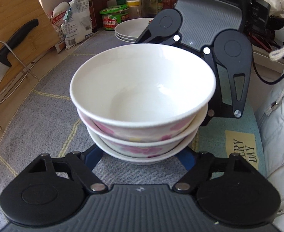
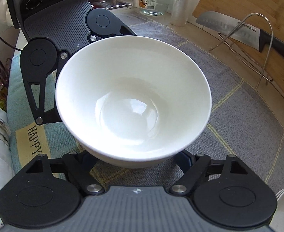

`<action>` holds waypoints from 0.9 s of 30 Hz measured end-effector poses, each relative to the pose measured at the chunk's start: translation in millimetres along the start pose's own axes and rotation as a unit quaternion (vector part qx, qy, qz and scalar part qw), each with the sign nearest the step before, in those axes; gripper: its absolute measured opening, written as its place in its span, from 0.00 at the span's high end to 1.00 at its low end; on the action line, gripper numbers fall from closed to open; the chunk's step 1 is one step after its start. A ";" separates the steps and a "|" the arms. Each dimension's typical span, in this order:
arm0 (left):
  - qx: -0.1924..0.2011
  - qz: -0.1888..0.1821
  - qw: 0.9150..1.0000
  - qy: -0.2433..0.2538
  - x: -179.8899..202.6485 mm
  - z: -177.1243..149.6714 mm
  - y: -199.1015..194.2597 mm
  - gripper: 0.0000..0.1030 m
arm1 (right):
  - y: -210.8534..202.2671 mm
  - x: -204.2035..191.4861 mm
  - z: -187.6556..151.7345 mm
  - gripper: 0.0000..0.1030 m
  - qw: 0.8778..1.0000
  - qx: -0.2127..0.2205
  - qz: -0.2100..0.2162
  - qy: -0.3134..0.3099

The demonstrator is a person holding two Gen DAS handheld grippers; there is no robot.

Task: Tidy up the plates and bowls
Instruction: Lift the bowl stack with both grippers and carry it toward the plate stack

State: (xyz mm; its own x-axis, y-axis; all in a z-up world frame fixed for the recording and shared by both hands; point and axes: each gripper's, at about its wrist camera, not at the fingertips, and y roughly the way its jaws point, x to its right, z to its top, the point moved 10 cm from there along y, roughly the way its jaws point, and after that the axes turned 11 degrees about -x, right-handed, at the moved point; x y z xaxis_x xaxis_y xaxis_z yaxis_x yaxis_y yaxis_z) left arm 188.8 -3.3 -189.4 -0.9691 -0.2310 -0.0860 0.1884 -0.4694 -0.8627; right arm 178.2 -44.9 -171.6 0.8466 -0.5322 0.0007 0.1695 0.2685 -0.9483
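The bowls [image 1: 142,100] are white with pink flowers outside. The cloth [image 1: 45,104] is grey with yellow lines. The knife [image 2: 253,36] has a black handle.

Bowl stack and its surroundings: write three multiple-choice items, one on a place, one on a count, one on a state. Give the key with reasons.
1. Where do the plates sit?
A. Behind the bowls, next to the green-lidded jar
B. Inside the top bowl
C. Underneath the bowls

2. How many bowls are stacked?
A. Two
B. Three
C. Five

3. How is the top bowl?
A. Upside down
B. Upright and empty
C. Upright and full of food

Key:
1 A, the left wrist view shows the plates past the bowls, by the jar.
2 B, three rims show one above another.
3 B, its opening faces up and the white inside is bare.
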 end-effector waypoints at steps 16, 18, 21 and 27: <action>-0.027 0.000 1.000 0.015 -1.3 0.9 5.6 0.23 | -1.2 2.3 7.1 0.19 1.000 -0.005 0.019 -0.007; -0.027 0.000 1.000 0.014 -1.7 0.2 7.1 0.23 | -1.5 1.8 7.2 0.19 1.000 -0.006 0.018 -0.005; -0.026 0.000 1.000 0.012 -0.6 -0.3 8.0 0.23 | -3.1 -0.2 6.9 0.19 1.000 -0.007 0.016 -0.008; -0.025 0.006 1.000 0.006 -2.2 -0.5 6.1 0.23 | -8.0 -1.0 9.6 0.19 1.000 -0.004 0.008 -0.015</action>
State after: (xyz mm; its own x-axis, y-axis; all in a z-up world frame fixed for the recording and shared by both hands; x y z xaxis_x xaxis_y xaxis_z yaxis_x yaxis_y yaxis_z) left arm 192.0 -5.2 -194.7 -0.9691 -0.2248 -0.1018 0.1911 -0.4231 -0.8857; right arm 180.8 -38.8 -160.9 0.8637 -0.5040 -0.0043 0.1531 0.2705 -0.9505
